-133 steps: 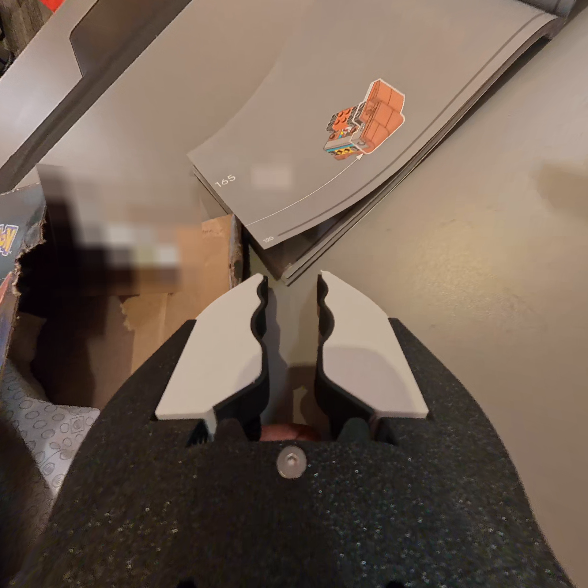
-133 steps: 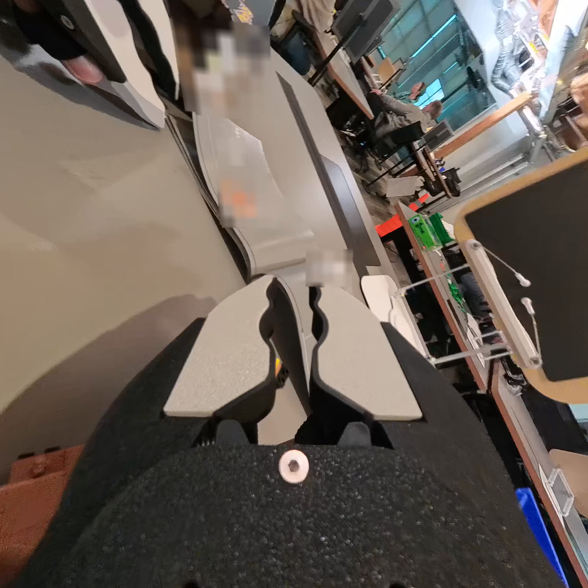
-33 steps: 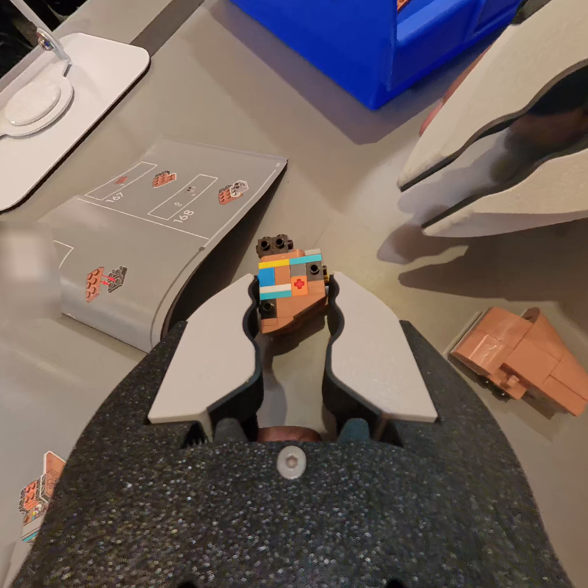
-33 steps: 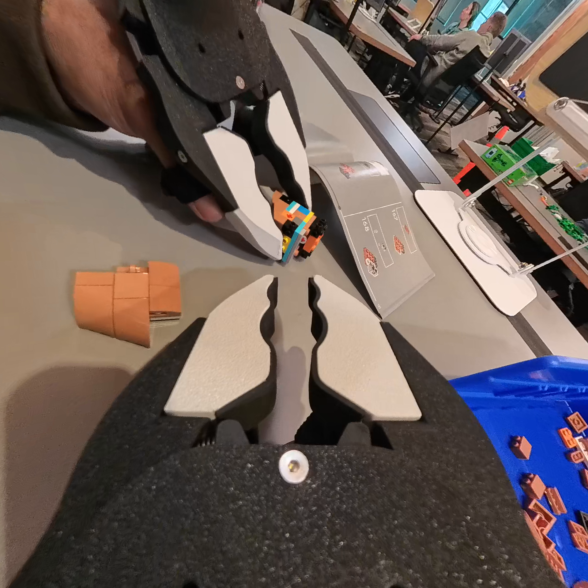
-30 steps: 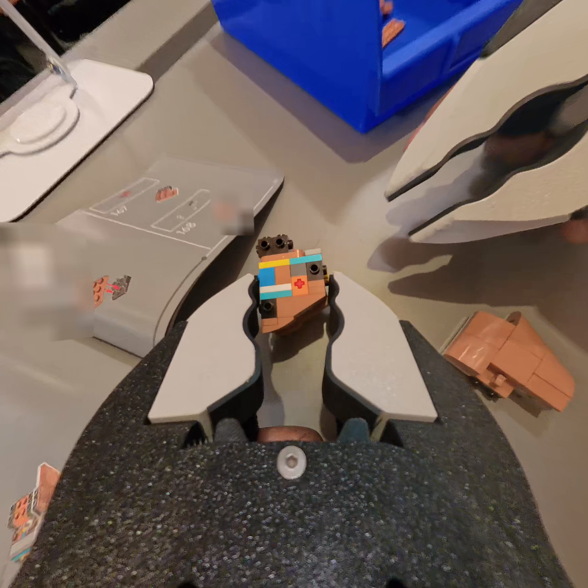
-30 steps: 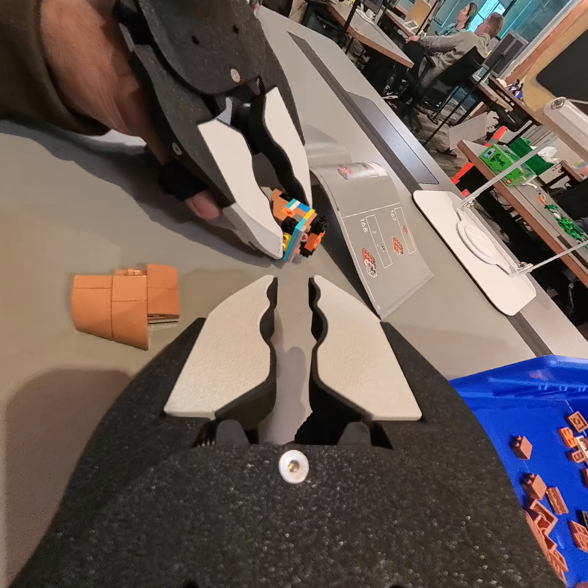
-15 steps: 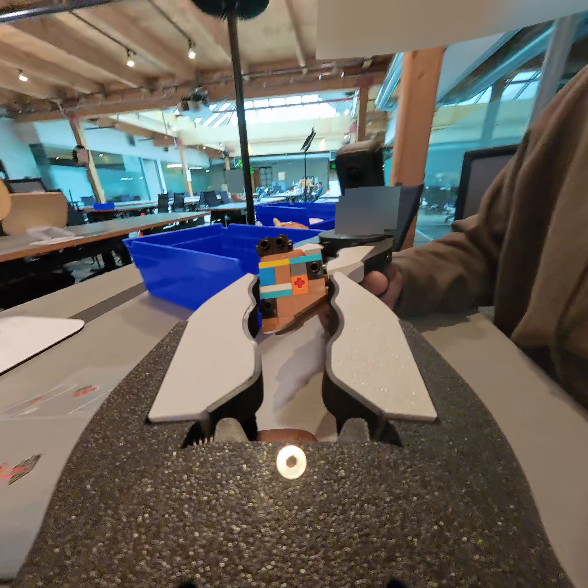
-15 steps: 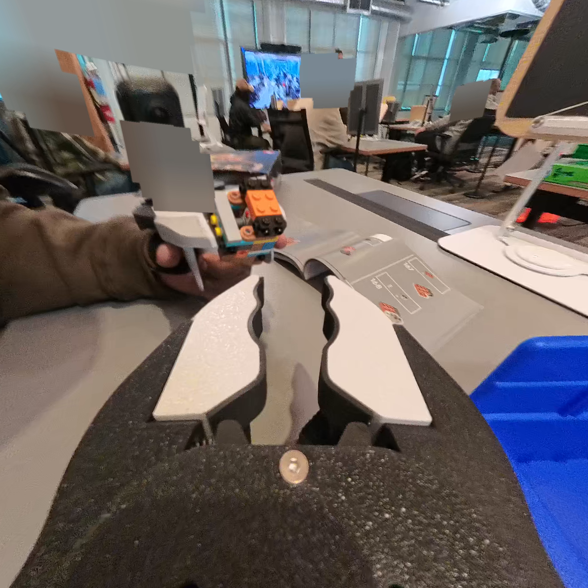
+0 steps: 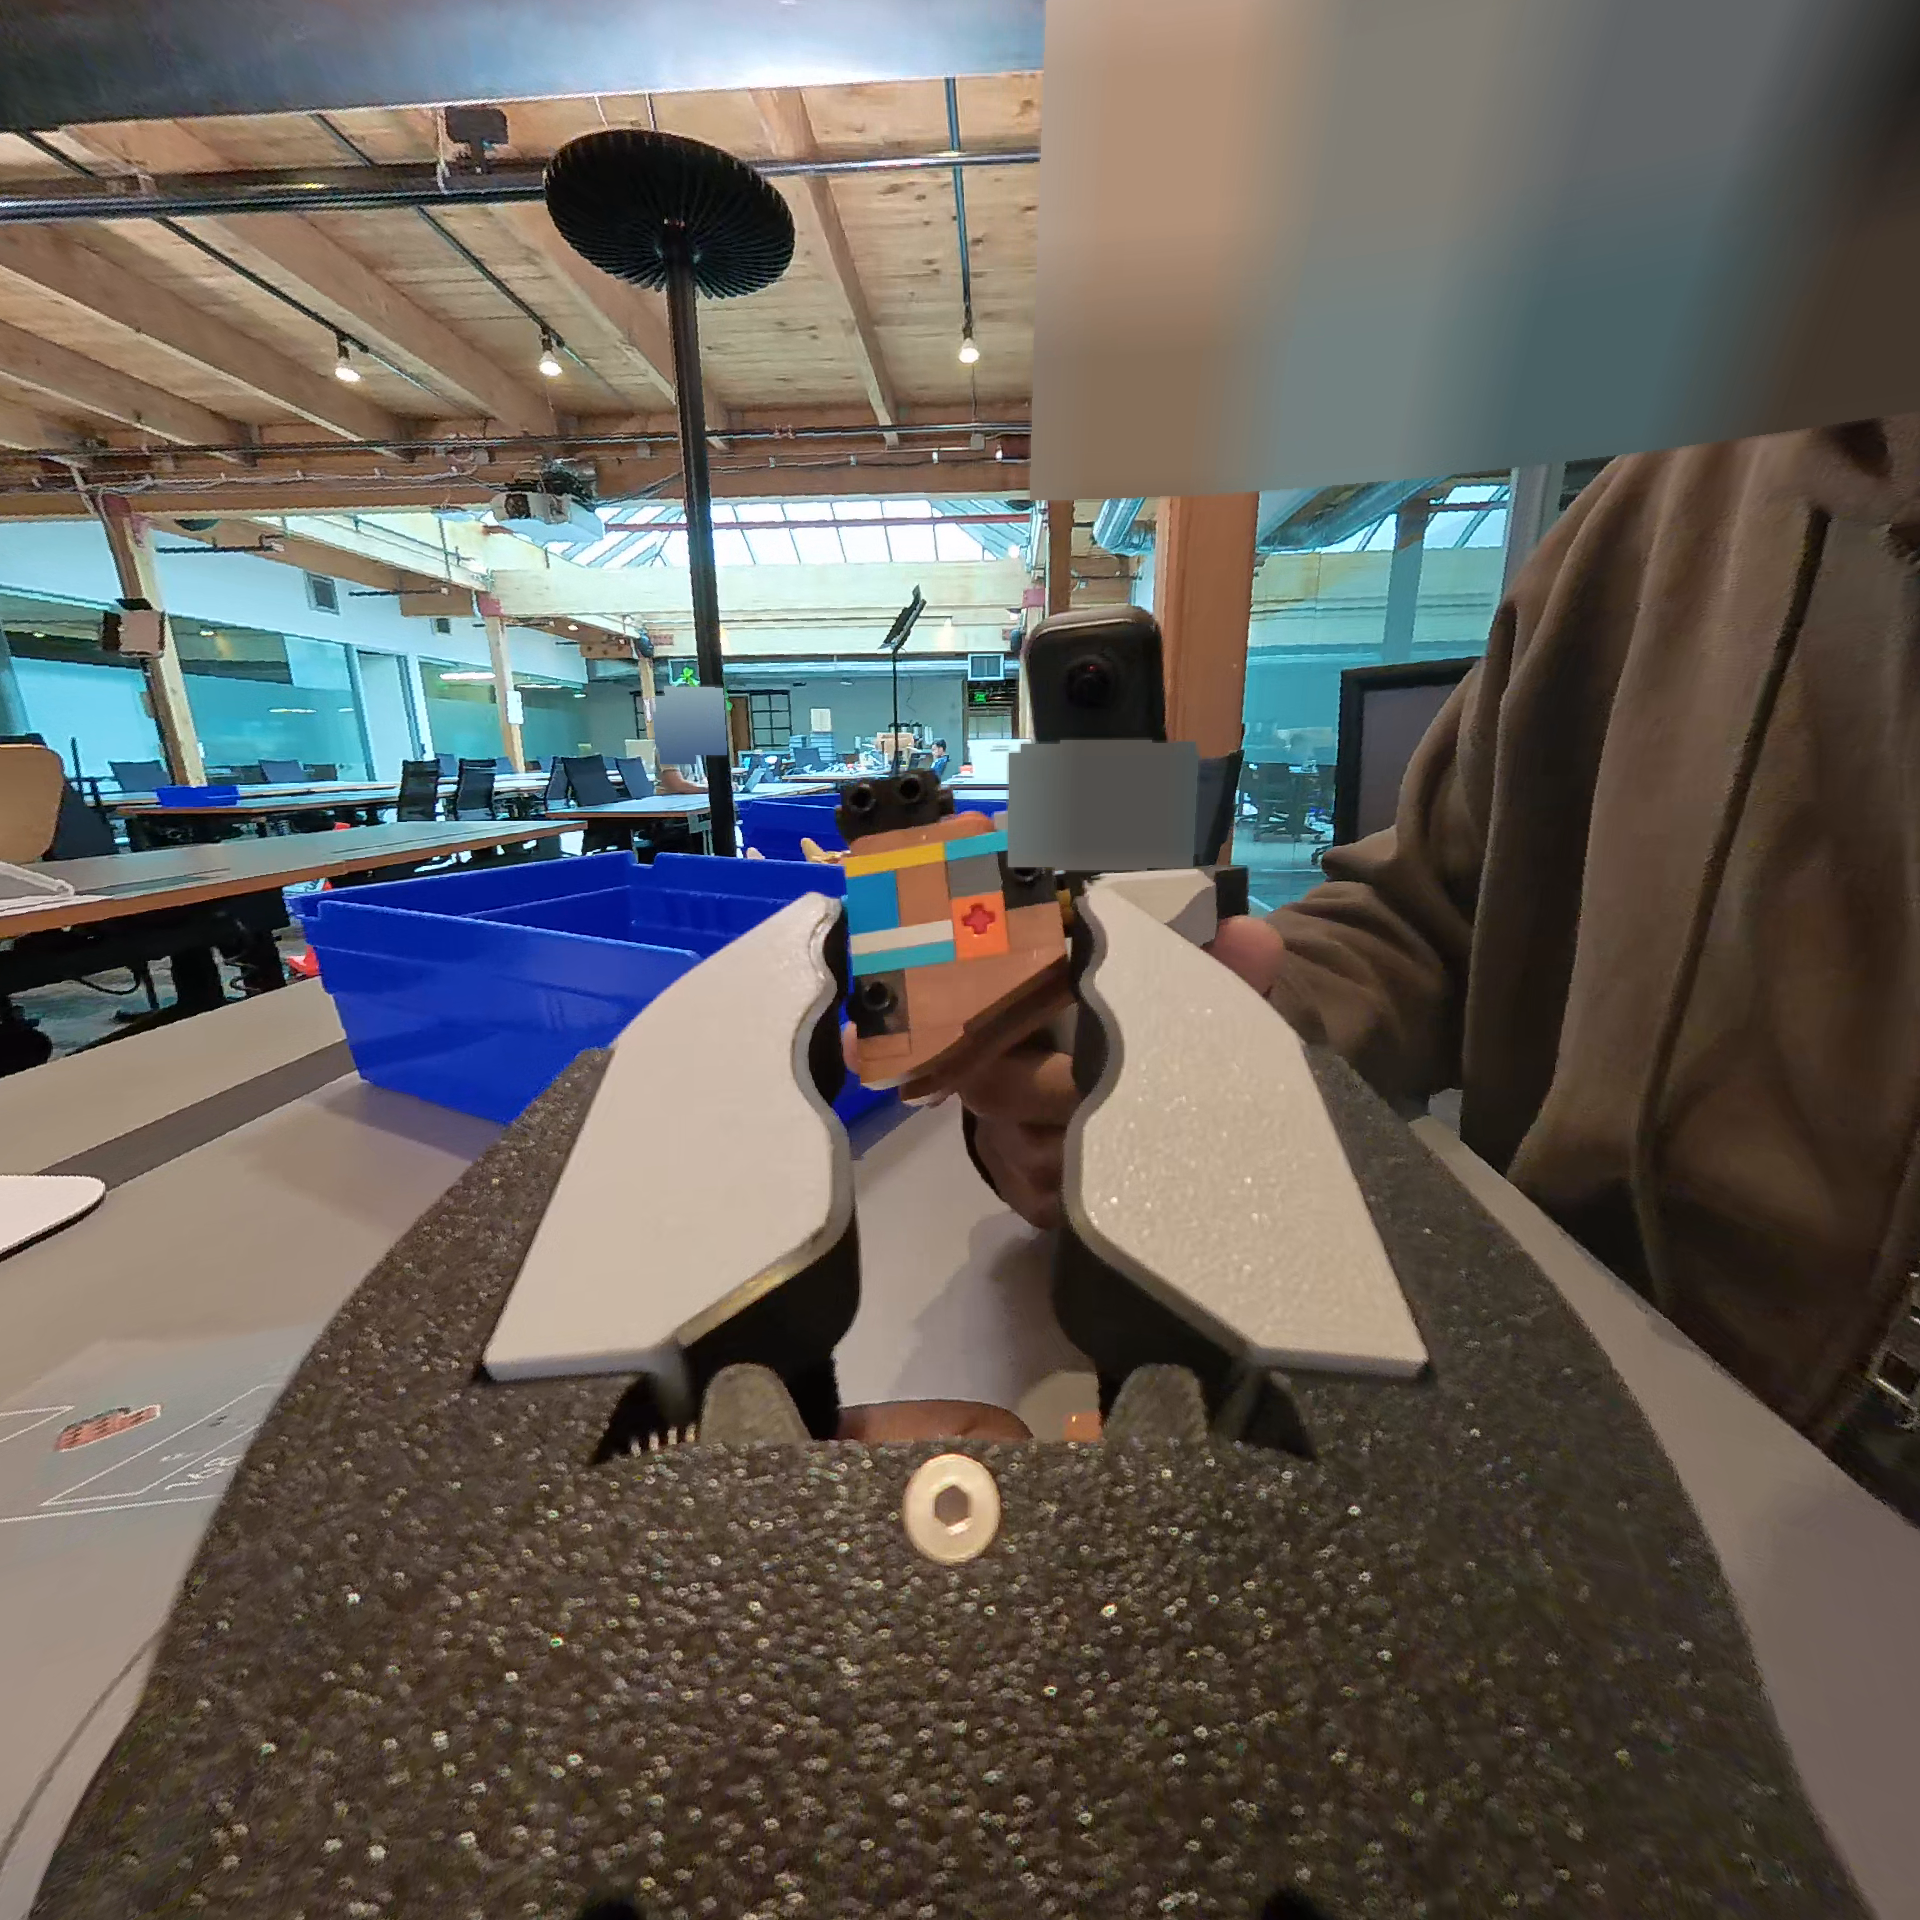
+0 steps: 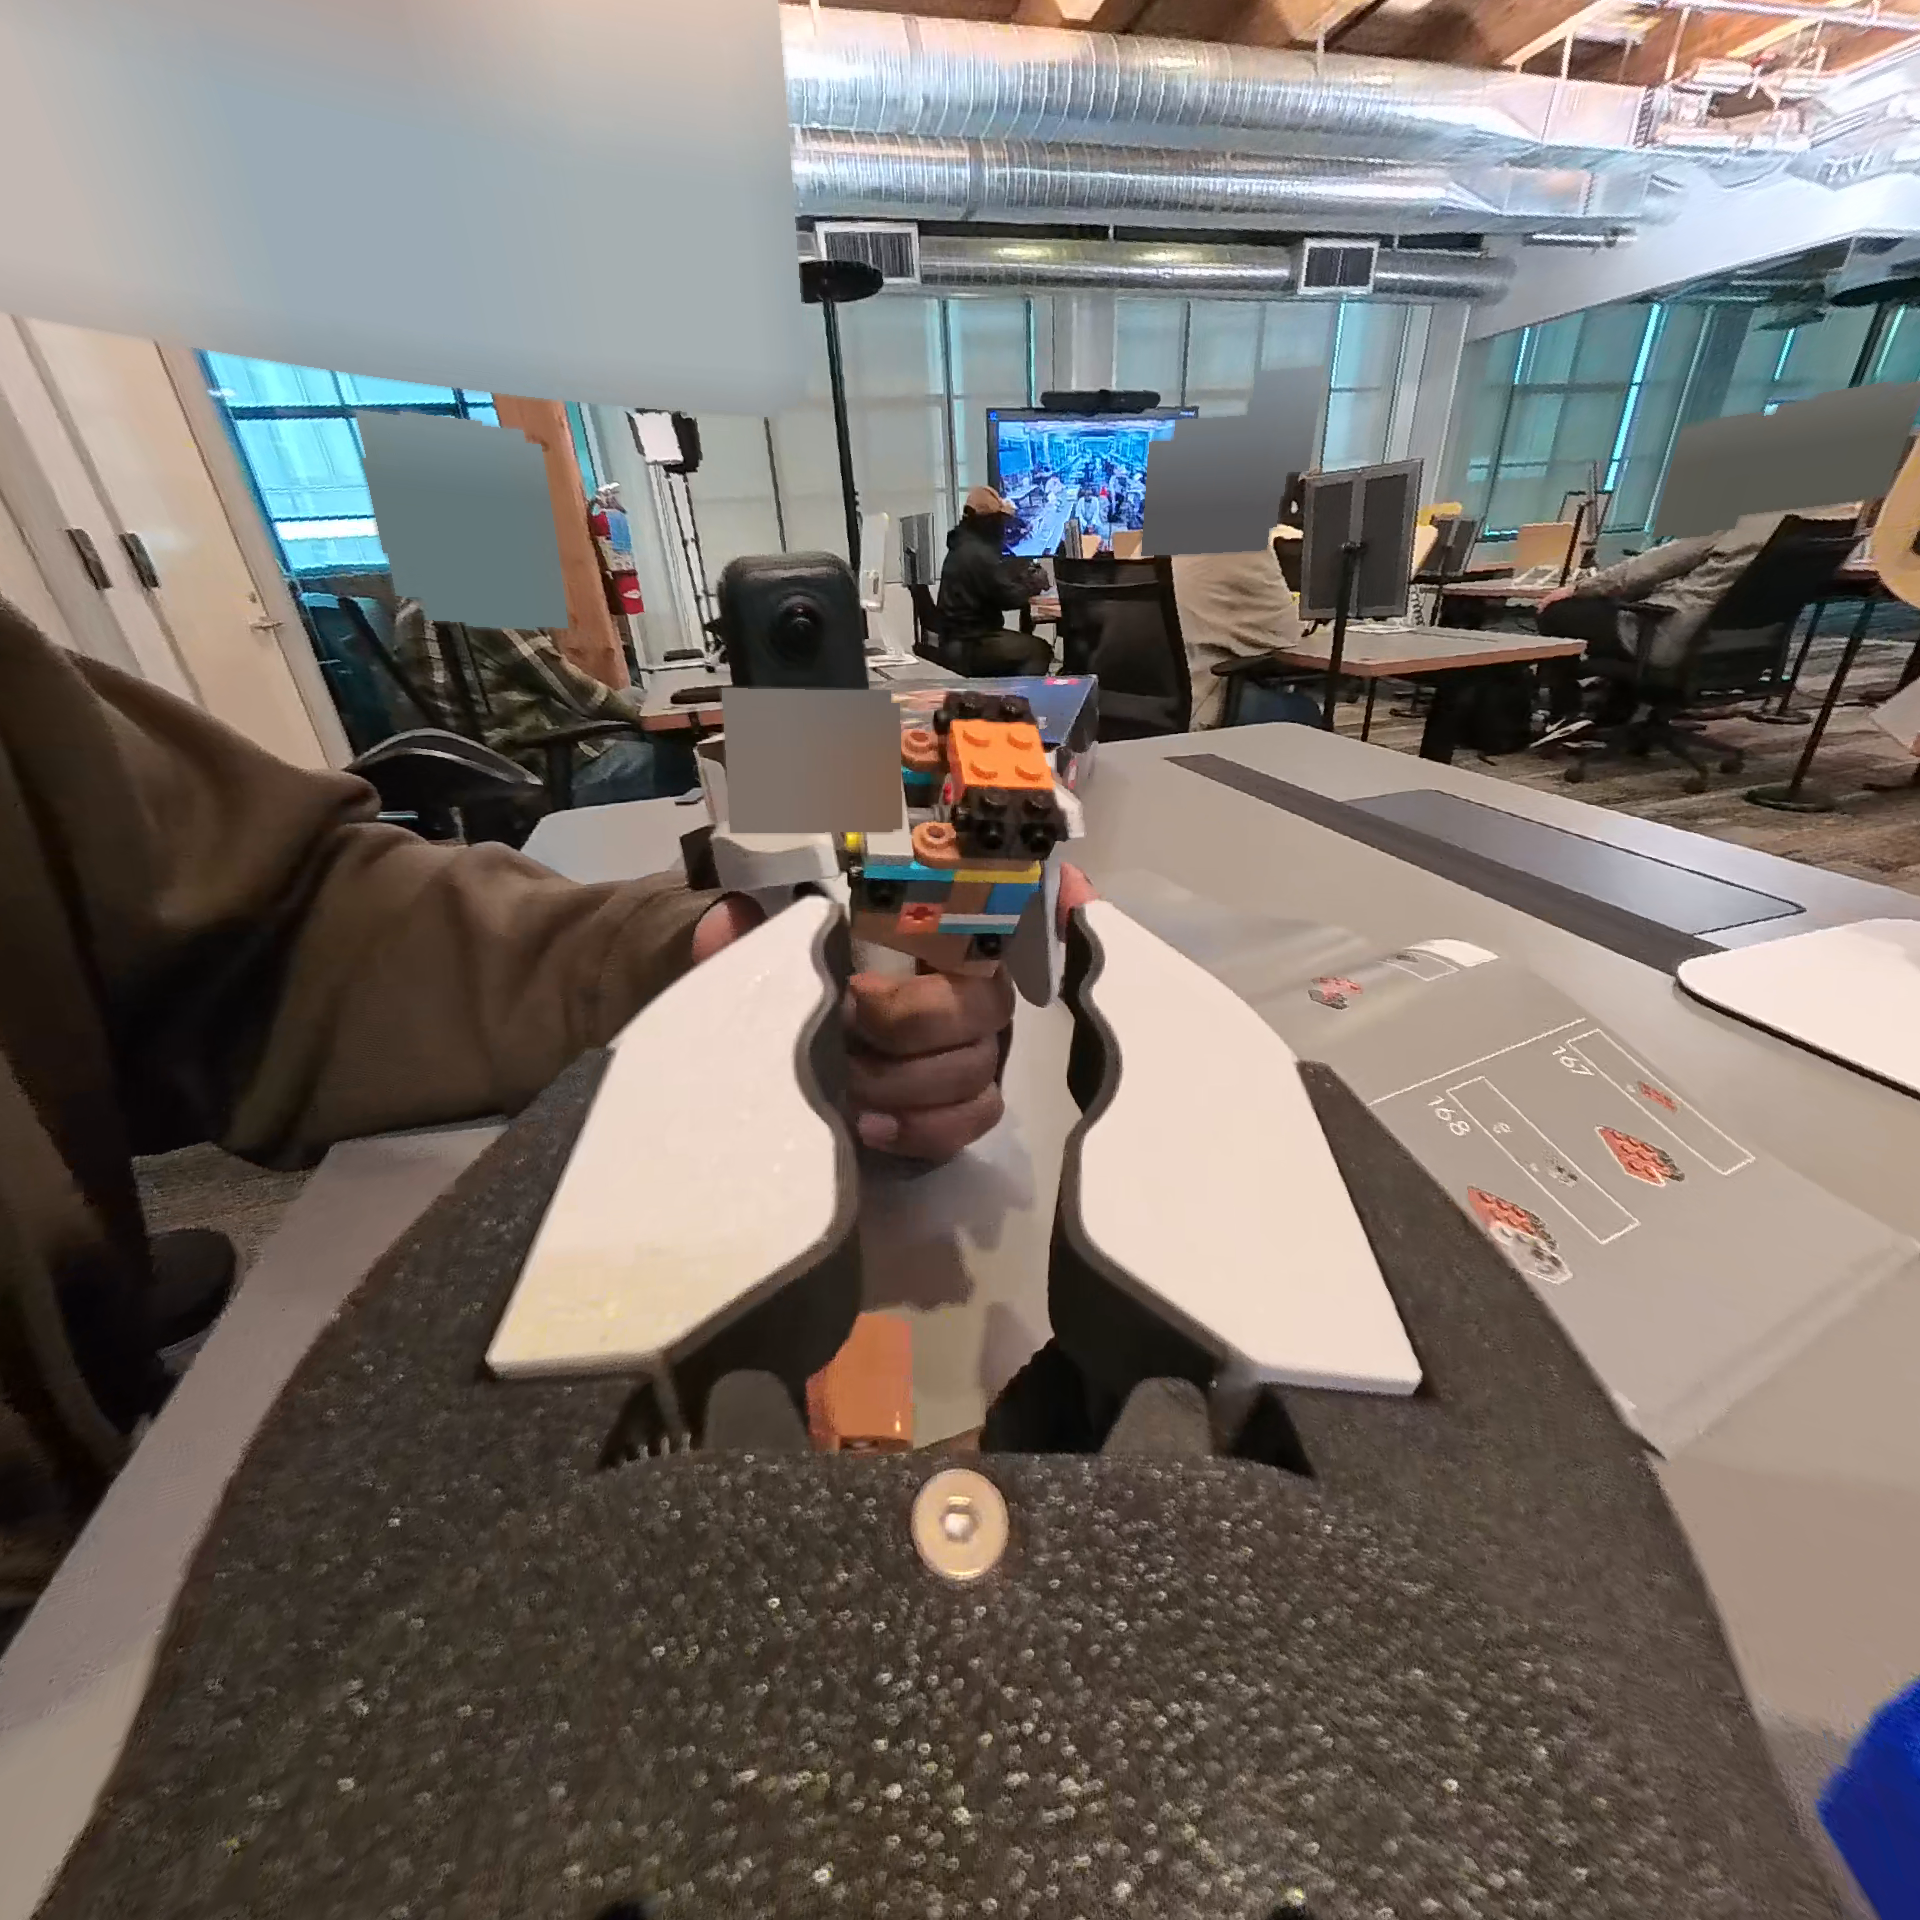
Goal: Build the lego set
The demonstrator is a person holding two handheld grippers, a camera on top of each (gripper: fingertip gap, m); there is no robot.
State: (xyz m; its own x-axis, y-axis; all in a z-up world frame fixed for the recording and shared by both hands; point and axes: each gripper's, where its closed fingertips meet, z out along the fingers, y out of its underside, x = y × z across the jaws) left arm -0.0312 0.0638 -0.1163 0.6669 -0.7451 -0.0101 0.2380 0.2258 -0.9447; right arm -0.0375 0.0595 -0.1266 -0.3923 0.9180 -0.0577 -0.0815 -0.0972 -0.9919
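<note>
Lego model [image 9: 951, 940], small, light and likely fragile, is clamped at its sides by the left gripper [image 9: 954, 935]; facing it, the right gripper [image 10: 948, 935] is held spread, empty.

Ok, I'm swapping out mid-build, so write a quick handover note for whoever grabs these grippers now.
Left gripper: shut on the multicoloured lego sub-assembly, held up off the table.
Right gripper: open, empty, facing that piece.
Instruction booklet lies open on the grey table; blue parts bin sits behind.
Done: sub-assembly picked up.
Left: likely joining it to the other built section, not clearly visible now.
</note>
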